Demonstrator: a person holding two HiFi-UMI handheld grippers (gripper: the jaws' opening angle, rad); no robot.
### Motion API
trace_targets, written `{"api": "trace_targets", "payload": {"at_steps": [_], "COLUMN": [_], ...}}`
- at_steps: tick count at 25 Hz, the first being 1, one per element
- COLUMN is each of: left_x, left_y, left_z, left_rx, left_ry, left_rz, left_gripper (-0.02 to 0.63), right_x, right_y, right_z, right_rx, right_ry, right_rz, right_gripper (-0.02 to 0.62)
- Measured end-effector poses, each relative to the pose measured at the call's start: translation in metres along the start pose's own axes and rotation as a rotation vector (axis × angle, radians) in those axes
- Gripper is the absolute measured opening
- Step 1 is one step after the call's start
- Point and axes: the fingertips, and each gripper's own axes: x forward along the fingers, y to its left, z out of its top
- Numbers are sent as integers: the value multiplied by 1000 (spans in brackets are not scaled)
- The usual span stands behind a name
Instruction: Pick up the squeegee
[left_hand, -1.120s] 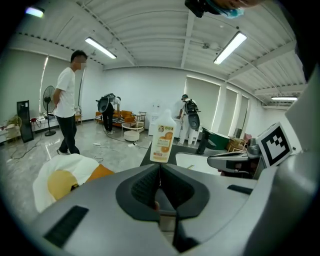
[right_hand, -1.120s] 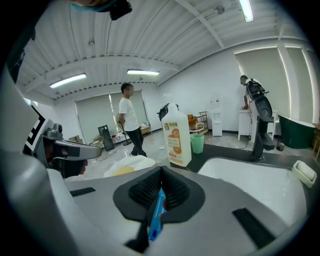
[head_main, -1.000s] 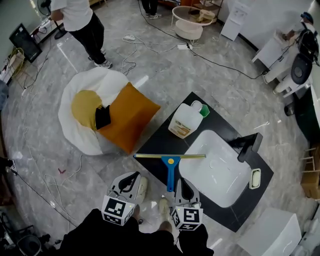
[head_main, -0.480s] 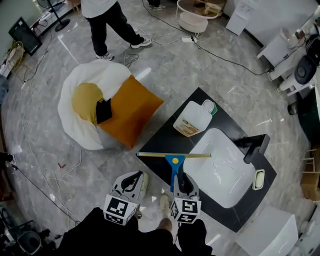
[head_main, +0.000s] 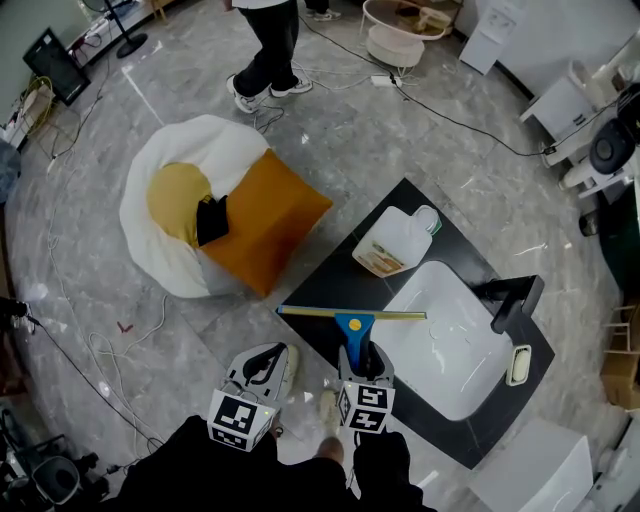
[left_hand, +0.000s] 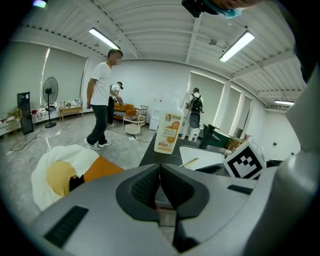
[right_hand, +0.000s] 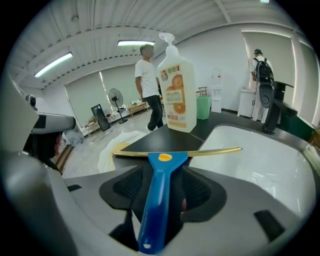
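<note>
The squeegee (head_main: 350, 330) has a blue handle and a thin brass-coloured blade, and lies on the black counter (head_main: 325, 280) at the near edge of the white sink (head_main: 445, 345). My right gripper (head_main: 361, 362) straddles the handle. Its jaws have just been opening and now stand wide. In the right gripper view the handle (right_hand: 161, 190) runs between the pads (right_hand: 126, 187) with a gap on each side. My left gripper (head_main: 268, 362) hangs left of the counter over the floor. In the left gripper view its jaws (left_hand: 159, 187) are shut with nothing between them.
A detergent bottle (head_main: 392, 245) lies on the counter beyond the blade. A black faucet (head_main: 512, 298) and a soap dish (head_main: 517, 364) sit at the sink's right. A white beanbag with an orange cushion (head_main: 255, 225) lies to the left. A person (head_main: 268, 45) walks at the far side, among floor cables.
My right gripper has dropped forward over the blue handle and its jaws have opened around it. The person at the far side has walked to the right. My left gripper has hardly moved.
</note>
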Motion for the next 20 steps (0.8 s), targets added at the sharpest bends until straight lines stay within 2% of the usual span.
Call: {"api": "trace_targets", "payload": {"at_steps": [9, 20], "left_x": [1, 1], "left_y": [0, 8], "left_z": [-2, -2], "left_rx": [-2, -9], "left_ry": [10, 9], "left_rz": [-8, 8], "left_gripper": [25, 25], "right_x": [17, 26], "right_y": [0, 0], "right_z": [-15, -17], "right_rx": [-29, -77], "right_ry": [66, 91], "right_rz": [-22, -48], "right_gripper": [259, 208]}}
